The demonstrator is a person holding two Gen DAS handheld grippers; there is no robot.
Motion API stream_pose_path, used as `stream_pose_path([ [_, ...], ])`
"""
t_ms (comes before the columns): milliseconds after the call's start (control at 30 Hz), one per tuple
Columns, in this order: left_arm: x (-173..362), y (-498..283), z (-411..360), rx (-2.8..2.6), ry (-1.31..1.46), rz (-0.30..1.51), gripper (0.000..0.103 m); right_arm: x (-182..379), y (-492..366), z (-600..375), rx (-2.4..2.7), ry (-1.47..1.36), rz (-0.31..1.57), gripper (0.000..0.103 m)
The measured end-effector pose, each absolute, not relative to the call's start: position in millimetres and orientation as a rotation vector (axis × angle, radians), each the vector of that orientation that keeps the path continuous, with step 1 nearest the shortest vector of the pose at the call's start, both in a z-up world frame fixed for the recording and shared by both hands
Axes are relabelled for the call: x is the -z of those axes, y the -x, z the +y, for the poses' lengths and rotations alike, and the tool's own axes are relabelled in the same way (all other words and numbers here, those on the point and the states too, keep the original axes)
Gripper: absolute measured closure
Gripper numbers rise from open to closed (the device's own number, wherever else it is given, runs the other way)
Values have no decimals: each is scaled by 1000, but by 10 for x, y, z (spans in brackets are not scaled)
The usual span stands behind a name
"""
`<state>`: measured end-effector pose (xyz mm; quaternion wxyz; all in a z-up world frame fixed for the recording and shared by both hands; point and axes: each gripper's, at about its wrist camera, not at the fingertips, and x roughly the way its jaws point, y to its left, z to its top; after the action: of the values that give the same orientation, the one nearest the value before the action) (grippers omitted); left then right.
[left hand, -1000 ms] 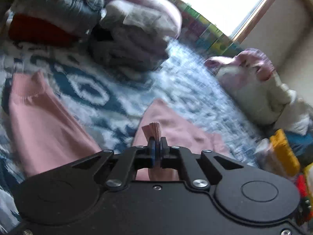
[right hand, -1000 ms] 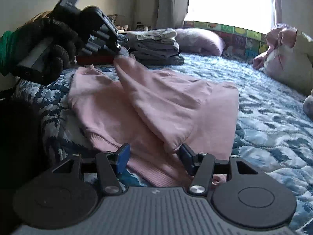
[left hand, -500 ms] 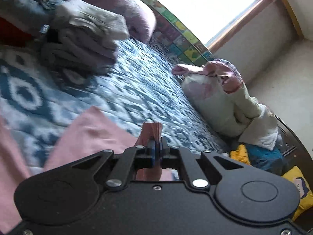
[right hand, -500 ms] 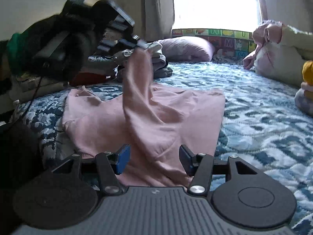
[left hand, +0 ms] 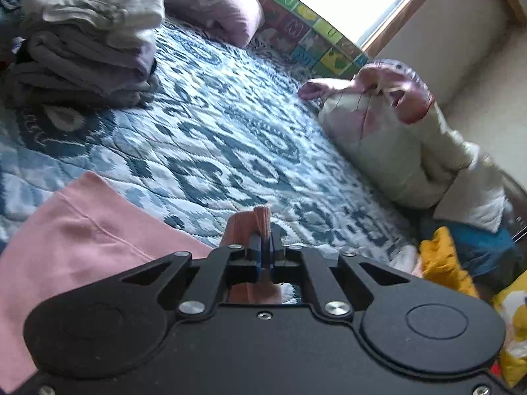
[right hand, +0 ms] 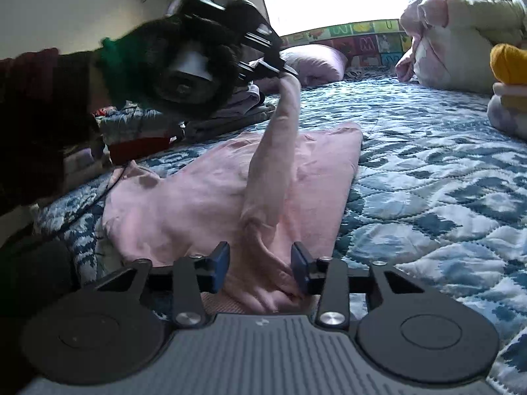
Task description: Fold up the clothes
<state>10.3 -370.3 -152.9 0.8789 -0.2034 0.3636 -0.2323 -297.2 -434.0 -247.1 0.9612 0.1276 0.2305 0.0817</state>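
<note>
A pink sweatshirt (right hand: 197,197) lies flat on the blue patterned bedspread (right hand: 428,164). My left gripper (left hand: 263,247) is shut on the ribbed cuff (left hand: 260,220) of one sleeve (right hand: 276,154) and holds it up in the air above the garment's body. The left gripper also shows in the right wrist view (right hand: 280,65), held by a gloved hand. My right gripper (right hand: 260,263) is open and low over the near edge of the sweatshirt, its jaws on either side of a bunched fold at the sleeve's base.
A stack of folded grey and white clothes (left hand: 85,42) sits at the far left of the bed, with a pink pillow (left hand: 210,0) behind it. A white and pink bundle (left hand: 395,125) and yellow and blue items (left hand: 441,260) lie at the right edge.
My left gripper has carried the sleeve cuff up and to the right, over the sweatshirt's body. The sleeve now hangs nearly upright. My right gripper has stayed open near the garment's edge.
</note>
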Motion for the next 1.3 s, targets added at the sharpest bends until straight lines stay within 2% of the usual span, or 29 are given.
stream_pose_path([
  [500, 1808, -287, -4217, 466, 252, 761, 102, 2529, 2958, -4427, -188, -336, 487, 62],
  [1000, 2046, -282, -4769, 473, -63, 760, 101, 2527, 2979, -4410, -191, -335, 494, 61],
  [1033, 2062, -293, -4813, 499, -90, 776, 90, 2526, 2977, -4409, -192, -334, 496, 60],
  [1100, 1969, -271, -4749, 531, -95, 765, 75, 2507, 2973, -4424, -184, -340, 493, 60],
  [1300, 1617, -83, -4362, 603, -119, 654, 74, 2381, 3020, -4518, -125, -367, 495, 61],
])
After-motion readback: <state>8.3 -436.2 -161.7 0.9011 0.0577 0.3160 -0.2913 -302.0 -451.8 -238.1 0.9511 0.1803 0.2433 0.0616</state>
